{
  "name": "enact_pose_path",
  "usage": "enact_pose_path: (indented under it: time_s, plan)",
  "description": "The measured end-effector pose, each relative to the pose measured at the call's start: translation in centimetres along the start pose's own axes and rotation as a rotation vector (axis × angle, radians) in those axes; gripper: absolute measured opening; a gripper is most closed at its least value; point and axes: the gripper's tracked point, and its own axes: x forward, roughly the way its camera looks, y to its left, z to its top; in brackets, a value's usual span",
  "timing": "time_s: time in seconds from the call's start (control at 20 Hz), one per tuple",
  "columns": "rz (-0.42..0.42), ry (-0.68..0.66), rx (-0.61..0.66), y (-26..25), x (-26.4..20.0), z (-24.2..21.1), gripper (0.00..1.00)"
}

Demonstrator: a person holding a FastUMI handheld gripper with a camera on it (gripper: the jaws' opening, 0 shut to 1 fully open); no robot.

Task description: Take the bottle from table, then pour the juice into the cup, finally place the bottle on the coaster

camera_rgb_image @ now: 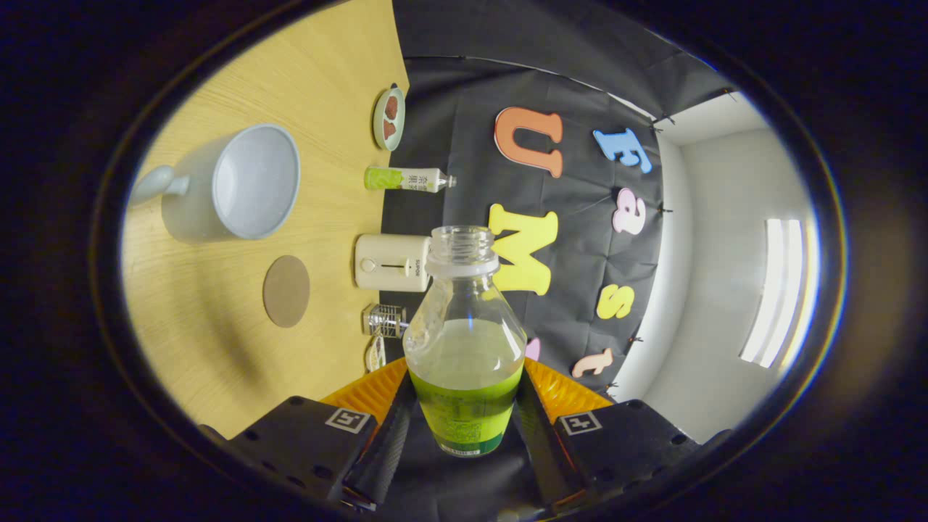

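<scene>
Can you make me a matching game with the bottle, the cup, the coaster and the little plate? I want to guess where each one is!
Things:
1. bottle
2. cup
3. coaster
4. little plate

Places:
A. flat on the table, between the cup and the toaster
B. between the gripper fingers, cap off
C. at the table's far edge, by the black wall
D. on the table, empty, handle pointing away from the coaster

Pairs: 1-B, 2-D, 3-A, 4-C
</scene>
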Motion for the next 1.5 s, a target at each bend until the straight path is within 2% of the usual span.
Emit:
enact_pose_path:
  time_s: [0.55, 1.5]
  plan:
    - [-0.065, -0.037, -0.097, -1.5, -0.1, 1.2, 0.8]
    - [-0.095, -0.005, -0.239, -2.8, 0.3, 0.7, 0.8]
